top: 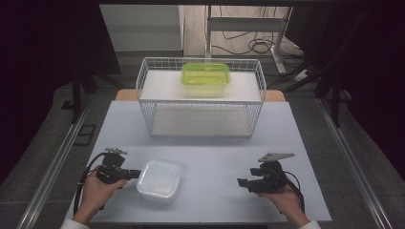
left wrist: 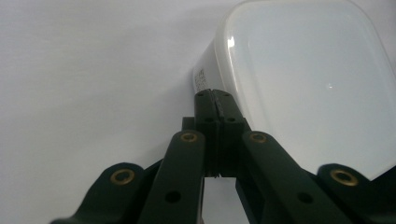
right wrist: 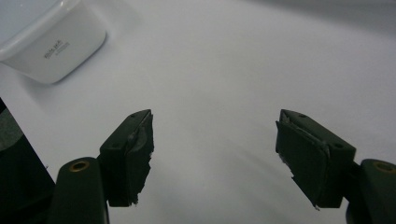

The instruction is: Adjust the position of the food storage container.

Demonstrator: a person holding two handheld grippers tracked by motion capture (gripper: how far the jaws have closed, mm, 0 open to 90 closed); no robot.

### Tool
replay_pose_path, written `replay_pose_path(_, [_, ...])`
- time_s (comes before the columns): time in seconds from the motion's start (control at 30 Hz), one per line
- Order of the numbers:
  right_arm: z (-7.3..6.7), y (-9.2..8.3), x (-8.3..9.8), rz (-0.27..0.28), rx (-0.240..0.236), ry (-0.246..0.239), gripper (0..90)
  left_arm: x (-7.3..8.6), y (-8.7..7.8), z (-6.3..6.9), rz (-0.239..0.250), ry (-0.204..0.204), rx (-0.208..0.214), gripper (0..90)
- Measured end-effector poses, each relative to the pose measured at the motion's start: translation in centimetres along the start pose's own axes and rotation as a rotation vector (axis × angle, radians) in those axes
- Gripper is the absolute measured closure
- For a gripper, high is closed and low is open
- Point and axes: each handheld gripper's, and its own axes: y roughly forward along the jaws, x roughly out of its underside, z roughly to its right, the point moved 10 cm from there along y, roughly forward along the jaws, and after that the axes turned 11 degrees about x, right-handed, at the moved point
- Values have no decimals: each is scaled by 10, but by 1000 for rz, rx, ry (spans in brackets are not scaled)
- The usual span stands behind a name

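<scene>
Both jaws touch container [left wrist: 299, 79] rim.

right gripper [right wrist: 215, 156]: 2 jaws wide apart, nothing between | white container [right wrist: 51, 39]: upper left, on pale table [right wrist: 224, 60]

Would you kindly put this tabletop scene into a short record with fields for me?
surface: pale table
near item: clear plastic container, lidless, at front left
left gripper: jaws shut, tips at the container's left rim; whether they pinch it cannot be told
right gripper: jaws open, nothing between them, apart from the container
rear item: white wire basket with two shelves
on top shelf: green-lidded container
</scene>
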Motion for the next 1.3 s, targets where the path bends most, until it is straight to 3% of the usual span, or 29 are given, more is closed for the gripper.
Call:
replay_pose_path(0.43, [1, 0, 1, -4, 3, 1, 272, -8, 31, 32, -23, 22, 42, 887])
replay_pose_path(0.7, [2, 1, 1, -7, 5, 1, 272, -10, 43, 45, -23, 32, 52, 887])
replay_pose_path(0.9, [2, 1, 2, -9, 7, 0, 272, -11, 52, 58, -27, 40, 85, 885])
replay_pose_path(1.3, [2, 2, 2, -11, 10, 0, 272, -13, 60, 67, -25, 46, 104, 870])
